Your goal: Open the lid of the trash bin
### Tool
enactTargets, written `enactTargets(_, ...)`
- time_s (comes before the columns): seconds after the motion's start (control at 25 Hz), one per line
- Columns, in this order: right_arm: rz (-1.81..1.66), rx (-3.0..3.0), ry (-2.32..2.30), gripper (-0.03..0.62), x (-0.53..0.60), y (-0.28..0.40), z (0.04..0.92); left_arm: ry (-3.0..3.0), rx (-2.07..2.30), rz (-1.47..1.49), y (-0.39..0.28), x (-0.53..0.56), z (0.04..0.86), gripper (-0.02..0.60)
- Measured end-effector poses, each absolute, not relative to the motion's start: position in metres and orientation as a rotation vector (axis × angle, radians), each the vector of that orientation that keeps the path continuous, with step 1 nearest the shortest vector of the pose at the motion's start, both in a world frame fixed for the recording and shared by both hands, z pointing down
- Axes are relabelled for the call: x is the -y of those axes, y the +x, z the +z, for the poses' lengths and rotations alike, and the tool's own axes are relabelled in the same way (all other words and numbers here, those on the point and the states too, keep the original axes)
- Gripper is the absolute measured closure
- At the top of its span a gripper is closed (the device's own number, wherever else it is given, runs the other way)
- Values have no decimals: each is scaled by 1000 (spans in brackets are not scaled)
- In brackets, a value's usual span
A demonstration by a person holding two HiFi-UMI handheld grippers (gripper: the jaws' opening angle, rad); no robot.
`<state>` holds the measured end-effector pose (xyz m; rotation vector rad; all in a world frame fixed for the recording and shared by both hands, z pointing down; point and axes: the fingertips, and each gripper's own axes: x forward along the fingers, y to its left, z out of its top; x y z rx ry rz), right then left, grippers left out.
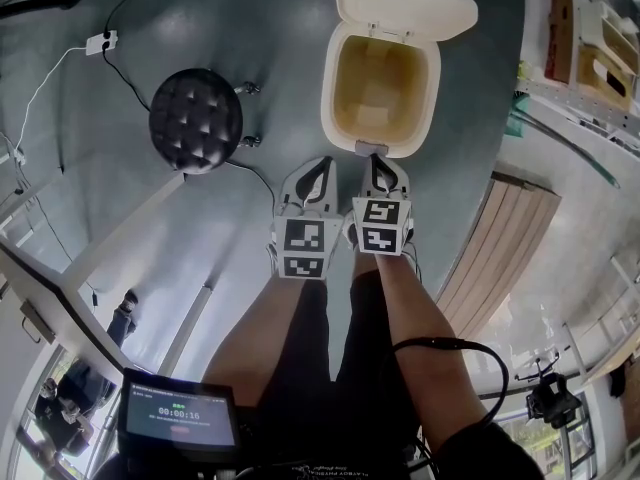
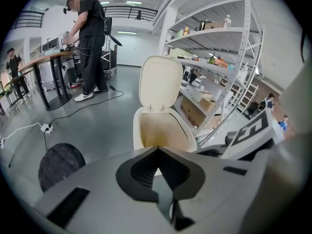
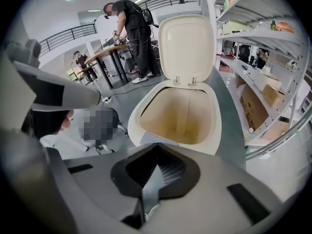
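Trash bin (image 1: 329,83) with lid (image 1: 405,3) upright, left gripper (image 1: 320,171) and right gripper (image 1: 379,168) side by side near its front rim, both jaws pressed together, empty

Open mouth of the trash bin (image 1: 331,88) clear from above, lid (image 1: 405,3) standing upright at its far edge, bare floor (image 1: 270,43) to its left, black stool (image 1: 196,120) farther left, shelving (image 1: 585,53) close along its right, left gripper (image 1: 321,162) and right gripper (image 1: 379,158) side by side just before the near rim.
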<state>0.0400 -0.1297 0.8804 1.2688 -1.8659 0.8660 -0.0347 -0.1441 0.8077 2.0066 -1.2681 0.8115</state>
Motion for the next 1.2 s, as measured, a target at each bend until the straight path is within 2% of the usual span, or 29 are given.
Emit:
enactTargets(0.56, 837, 1930, 1325, 591, 136, 42, 835, 1966, 1270, 767, -32, 143, 784, 584)
enactTargets(1.2, 684, 2046, 1465, 591, 146, 68, 667, 2102, 1383, 668, -21, 170, 635, 584)
